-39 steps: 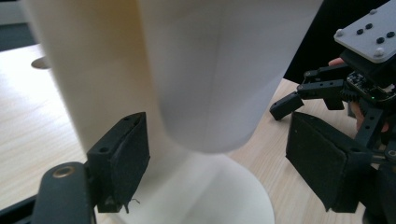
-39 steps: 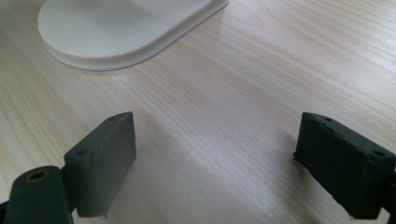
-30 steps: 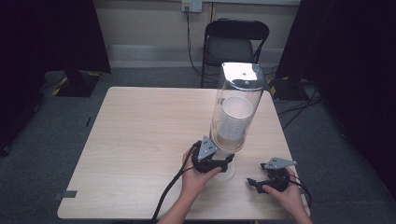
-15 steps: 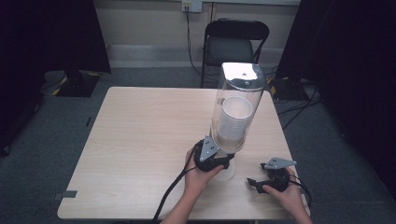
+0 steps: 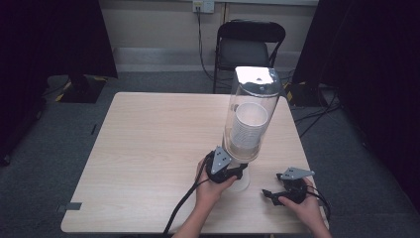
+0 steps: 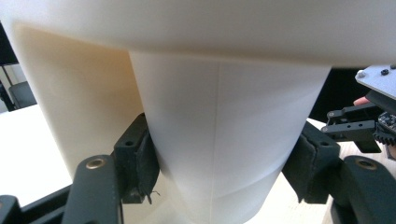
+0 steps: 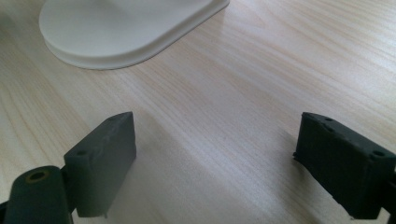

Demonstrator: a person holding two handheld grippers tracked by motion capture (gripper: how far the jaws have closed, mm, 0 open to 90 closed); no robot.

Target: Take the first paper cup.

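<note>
Left gripper view showed the left gripper [image 6: 224, 182] clamped on the bottom cup [image 6: 224, 140]: light, thin, crushable. Right gripper [image 7: 215, 158] gaped empty.

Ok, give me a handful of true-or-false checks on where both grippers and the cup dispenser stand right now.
1. The left gripper has its jaws on either side of the bottom cup under the cup dispenser. True.
2. The right gripper is shut on a cup. False: its jaws stand wide apart over bare table, with nothing between them.
3. The dispenser lies on its side. False: it stands upright on its white base.
4. A stack of white cups shows inside the clear tube. True.
5. A black folding chair stands beyond the table's far edge. True.
</note>
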